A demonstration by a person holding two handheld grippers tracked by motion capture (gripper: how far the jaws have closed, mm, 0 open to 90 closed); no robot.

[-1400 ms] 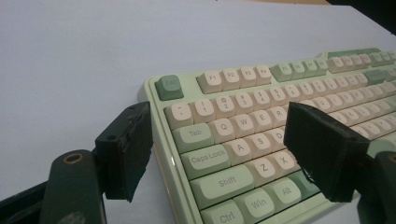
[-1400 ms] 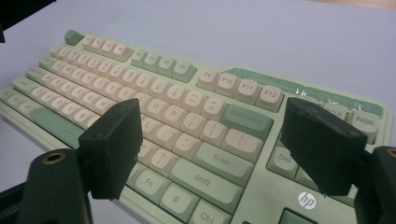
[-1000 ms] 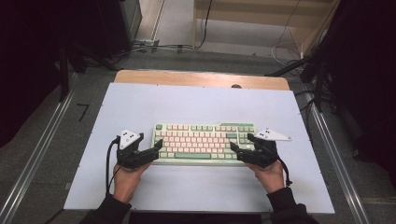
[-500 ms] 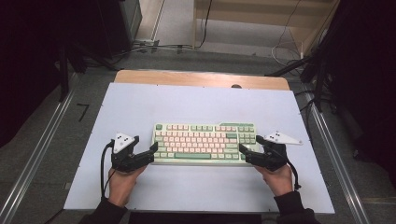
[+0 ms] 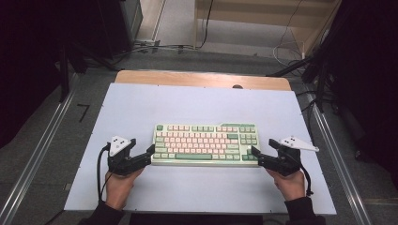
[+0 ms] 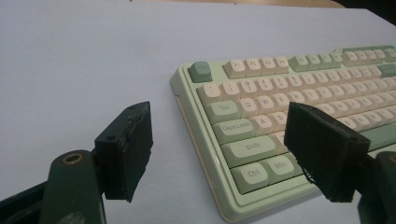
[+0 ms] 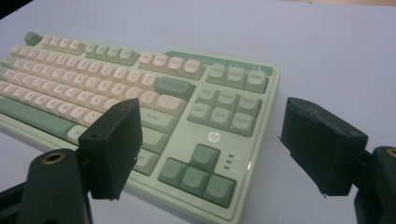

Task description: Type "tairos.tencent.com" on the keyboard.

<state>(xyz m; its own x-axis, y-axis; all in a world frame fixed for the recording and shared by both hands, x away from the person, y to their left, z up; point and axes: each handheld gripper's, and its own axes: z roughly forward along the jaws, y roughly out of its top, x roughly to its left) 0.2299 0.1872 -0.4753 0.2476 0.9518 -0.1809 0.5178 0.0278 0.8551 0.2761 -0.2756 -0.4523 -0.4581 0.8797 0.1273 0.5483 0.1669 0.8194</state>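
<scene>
1. High view: a pale green keyboard (image 5: 206,144) with cream and green keys lies flat near the middle of a light blue-grey worktop (image 5: 197,103). The left claw (image 5: 149,151) sits at the keyboard's near left corner and the right claw (image 5: 255,153) at its near right corner, each held by a hand coming in from the bottom edge. A grey three-cornered plate (image 5: 117,143) tops the left gripper, and a black cable trails from it toward the person. From this height the gap between each pair of jaws is too small to judge. Beyond the worktop lie a wooden strip, cables on the floor and dark surroundings.

2. Left gripper view: up close, the left claw (image 6: 219,154) is spread wide and holds nothing. One jaw hangs over bare worktop beside the keyboard's left edge, the other over the lower left keys. Legends read clearly here: Tab, Caps Lock, Shift, Ctrl, Win. The right half of the keyboard is cut off by the frame.

3. Right gripper view: the right claw (image 7: 210,149) is likewise spread wide and empty. One jaw stands over the keys near Enter, the other over worktop past the keyboard's right edge. The arrow keys, a small logo and three tiny indicator lights show between the jaws. Legends farther off are blurred.
</scene>
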